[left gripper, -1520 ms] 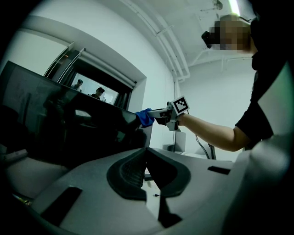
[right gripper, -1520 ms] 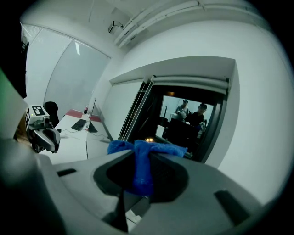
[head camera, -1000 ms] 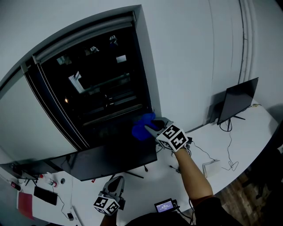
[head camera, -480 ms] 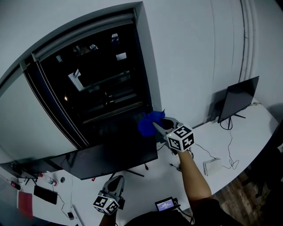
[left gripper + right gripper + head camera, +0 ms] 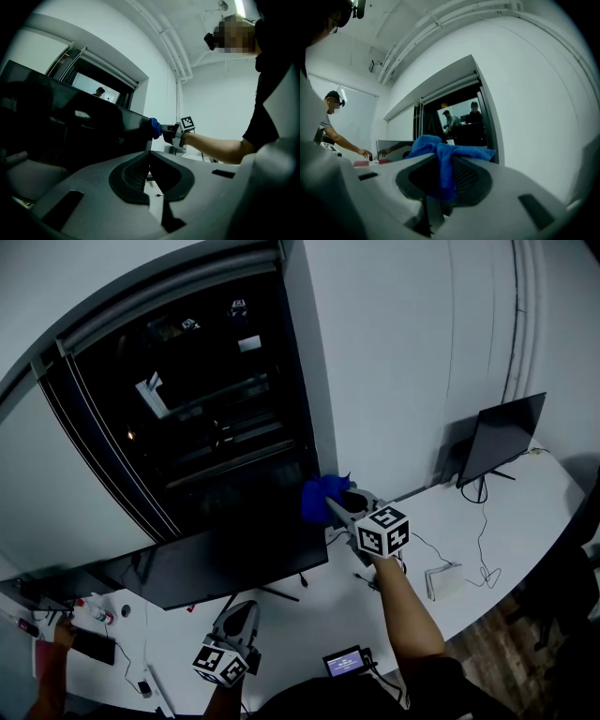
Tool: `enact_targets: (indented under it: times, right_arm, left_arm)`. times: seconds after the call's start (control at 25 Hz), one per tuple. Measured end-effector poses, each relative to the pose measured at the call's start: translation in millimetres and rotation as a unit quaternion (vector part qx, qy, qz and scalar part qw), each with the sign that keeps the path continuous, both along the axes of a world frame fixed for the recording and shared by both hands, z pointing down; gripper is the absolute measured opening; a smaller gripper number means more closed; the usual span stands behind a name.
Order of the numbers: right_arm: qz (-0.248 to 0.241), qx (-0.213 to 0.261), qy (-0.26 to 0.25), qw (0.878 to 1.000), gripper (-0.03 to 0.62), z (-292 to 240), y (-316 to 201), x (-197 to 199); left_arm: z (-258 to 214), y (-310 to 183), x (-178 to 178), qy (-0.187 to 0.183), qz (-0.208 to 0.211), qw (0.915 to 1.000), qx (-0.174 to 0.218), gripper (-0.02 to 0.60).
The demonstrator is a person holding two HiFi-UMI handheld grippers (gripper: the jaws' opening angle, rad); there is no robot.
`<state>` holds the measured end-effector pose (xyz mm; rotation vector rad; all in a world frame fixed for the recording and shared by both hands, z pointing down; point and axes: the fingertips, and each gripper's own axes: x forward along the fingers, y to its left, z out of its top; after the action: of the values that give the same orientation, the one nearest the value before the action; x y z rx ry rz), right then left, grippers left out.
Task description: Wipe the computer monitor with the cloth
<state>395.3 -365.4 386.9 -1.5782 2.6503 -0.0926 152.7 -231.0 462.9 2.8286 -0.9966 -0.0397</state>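
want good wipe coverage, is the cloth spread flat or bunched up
Bunched. The blue cloth is a crumpled wad pinched in the right tool, folds spilling over its tips.

The right arm (image 5: 405, 610) reaches forward and up, forearm bare, with the right gripper (image 5: 336, 505) raised at its end. That gripper's 2 fingers (image 5: 417, 177) are clamped on a bunched blue cloth (image 5: 440, 150). The left gripper (image 5: 240, 613) sits low, close to the body, pointing forward. Its 2 fingers (image 5: 129, 177) are pressed together with nothing between them. The 2 grippers are well apart.
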Motion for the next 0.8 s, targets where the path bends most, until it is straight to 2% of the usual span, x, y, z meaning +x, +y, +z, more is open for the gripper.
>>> enact_targets:
  times: [0.36,0.8]
  right_arm:
    - [-0.001,-0.007,-0.020,1.000,0.084,23.2,2.7,2.0]
    - [0.001,-0.021,-0.018,1.000,0.084,48.2,6.1,-3.7]
  left_arm:
    - [5.6,2.6,-7.9,0.006,-0.012,0.9999,0.003,-0.006]
    - [15.2,6.4,-24.0,0.017,-0.032,0.9993,-0.008,-0.006]
